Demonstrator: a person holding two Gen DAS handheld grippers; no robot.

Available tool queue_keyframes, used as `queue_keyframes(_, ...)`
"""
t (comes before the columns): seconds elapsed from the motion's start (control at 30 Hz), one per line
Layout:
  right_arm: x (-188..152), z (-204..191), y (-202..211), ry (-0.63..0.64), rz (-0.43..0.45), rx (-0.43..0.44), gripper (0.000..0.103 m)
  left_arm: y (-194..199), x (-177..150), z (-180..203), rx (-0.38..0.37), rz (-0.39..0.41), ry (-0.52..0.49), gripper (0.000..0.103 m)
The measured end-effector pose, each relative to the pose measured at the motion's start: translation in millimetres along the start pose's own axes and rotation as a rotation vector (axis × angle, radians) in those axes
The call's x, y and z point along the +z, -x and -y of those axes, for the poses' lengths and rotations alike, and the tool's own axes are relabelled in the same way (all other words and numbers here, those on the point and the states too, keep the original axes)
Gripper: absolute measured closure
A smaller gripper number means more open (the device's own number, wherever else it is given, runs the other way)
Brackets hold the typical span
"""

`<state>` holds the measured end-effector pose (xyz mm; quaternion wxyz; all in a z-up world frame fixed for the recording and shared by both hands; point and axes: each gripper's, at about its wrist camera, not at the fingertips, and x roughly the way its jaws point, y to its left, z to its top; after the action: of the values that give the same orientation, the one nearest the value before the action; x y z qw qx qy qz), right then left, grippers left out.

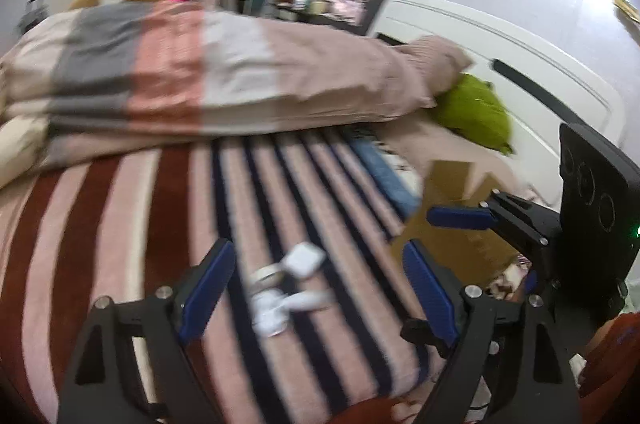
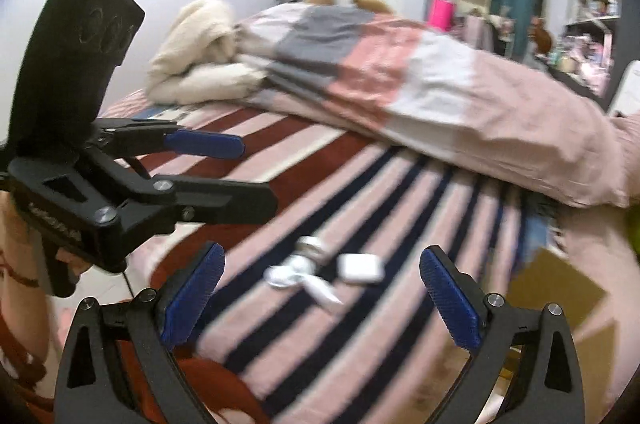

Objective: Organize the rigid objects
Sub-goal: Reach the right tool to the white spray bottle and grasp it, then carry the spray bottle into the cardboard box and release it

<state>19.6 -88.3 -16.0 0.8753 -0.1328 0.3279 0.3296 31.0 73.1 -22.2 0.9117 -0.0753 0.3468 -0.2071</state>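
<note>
Small white objects lie on the striped bed cover: a white square case (image 1: 304, 259) (image 2: 359, 267), a silver tape-like ring (image 1: 266, 274) (image 2: 311, 246), and blurred white pieces (image 1: 276, 308) (image 2: 298, 278). My left gripper (image 1: 316, 284) is open and empty, hovering just above and around them; it also shows from the side in the right wrist view (image 2: 256, 175). My right gripper (image 2: 320, 288) is open and empty, a little short of the same objects; it shows in the left wrist view (image 1: 436, 220) at the right.
An open cardboard box (image 1: 452, 224) (image 2: 560, 288) sits at the bed's right side. A folded pink, grey and white duvet (image 1: 224, 71) lies across the bed behind. A green cushion (image 1: 476, 111) rests by the white headboard. Cream blankets (image 2: 200, 55) lie at far left.
</note>
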Motion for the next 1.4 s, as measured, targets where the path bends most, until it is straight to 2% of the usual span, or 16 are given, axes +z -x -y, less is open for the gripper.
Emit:
queue_keyframes(0.17, -14.3, -23.9, -60.9, 0.03, -0.098, 0.078, 0.007, -5.2, -32.8, -43.9, 0.072, -0.03, 0.064, 0.019)
queue_keyframes(0.27, -35.3, -21.3, -100.0, 0.058, -0.161, 0.065, 0.026, -13.1, -50.9, -59.4, 0.073, -0.055, 0.097, 0.019)
queue_keyframes(0.4, -61.7, 0.1, -147.3, 0.024, -0.266, 0.014, 0.047, -24.6, -65.1, -71.8, 0.075, -0.081, 0.133, 0.019)
queue_keyframes(0.53, -73.0, 16.7, -170.5, 0.022, -0.293, -0.001, 0.052, -35.7, -69.2, -76.0, 0.062, -0.101, 0.155, 0.019)
queue_keyframes(0.6, -75.4, 22.2, -178.7, 0.009, -0.318, 0.022, 0.063, -37.7, -69.9, -74.2, 0.059, -0.107, 0.155, 0.019)
queue_keyframes(0.63, -75.7, 24.2, -179.6, -0.002, -0.323, 0.036, 0.065, -38.6, -69.6, -72.8, 0.058, -0.109, 0.154, 0.019)
queue_keyframes(0.8, -77.4, 18.3, -162.8, 0.005, -0.295, 0.048, 0.065, -37.9, -65.5, -62.7, 0.035, -0.111, 0.141, 0.019)
queue_keyframes(0.9, -73.9, 8.5, -143.4, -0.001, -0.261, 0.063, 0.065, -36.9, -60.3, -47.8, -0.01, -0.112, 0.127, 0.019)
queue_keyframes(1.13, -38.4, -18.7, -67.6, 0.039, -0.084, 0.096, 0.065, -27.9, -33.9, 0.4, -0.167, -0.074, 0.094, 0.022)
queue_keyframes(1.37, -24.4, -10.2, 1.8, 0.043, 0.064, 0.034, 0.065, -28.4, 0.9, 55.6, -0.279, -0.045, 0.045, 0.057)
queue_keyframes(1.4, -24.6, -6.9, 6.4, 0.039, 0.072, 0.026, 0.065, -31.7, 5.5, 65.1, -0.286, -0.047, 0.03, 0.058)
